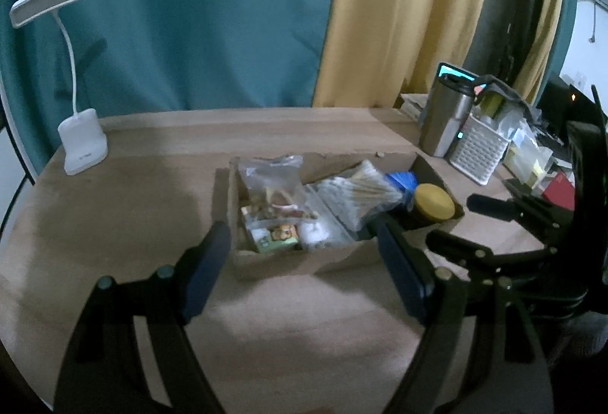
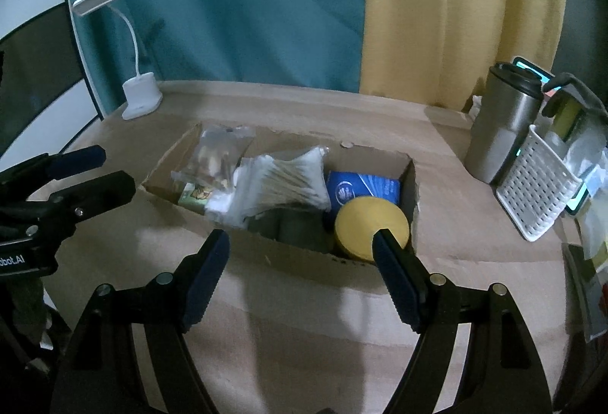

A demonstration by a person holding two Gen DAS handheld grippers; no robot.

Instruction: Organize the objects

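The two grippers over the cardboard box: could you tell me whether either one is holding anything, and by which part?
Nothing is held. The left gripper and the right gripper both stand open and empty short of the cardboard box.

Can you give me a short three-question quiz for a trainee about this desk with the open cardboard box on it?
1. True or false: both grippers are empty.
2. Which item sits at the right end of the open cardboard box? A) round yellow-lidded jar B) white desk lamp C) steel travel tumbler
3. What lies across the middle of the box?

Key:
1. True: left gripper and right gripper are open, nothing between them.
2. A.
3. A clear bag of cotton swabs.
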